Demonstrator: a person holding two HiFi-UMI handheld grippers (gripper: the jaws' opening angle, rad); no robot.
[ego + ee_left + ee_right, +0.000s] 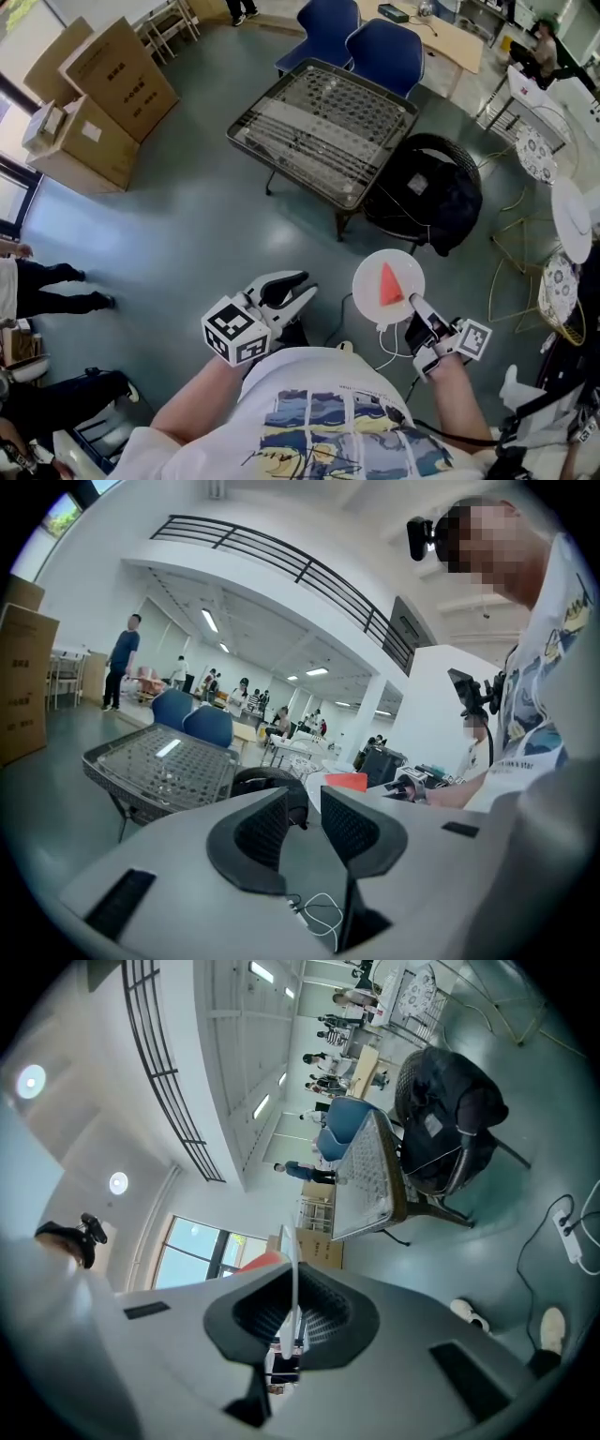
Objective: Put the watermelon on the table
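Note:
A red watermelon wedge [390, 284] lies on a round white plate [371, 272] held in the air in front of me. My right gripper [419, 312] is shut on the plate's near rim; in the right gripper view the plate's thin edge [293, 1288] stands between the pads, with a bit of the red wedge [261, 1262] beside it. My left gripper [292, 292] hangs left of the plate, open and holding nothing. The left gripper view shows the wedge [346, 781] past its fingers. The glass-topped mesh table [281, 141] stands ahead on the floor.
Two blue chairs [382, 49] stand behind the table. A dark bag on a round chair [433, 192] sits to its right. Cardboard boxes [103, 94] are stacked at the left. A white cable [375, 347] lies on the floor. A person's legs [47, 289] show at far left.

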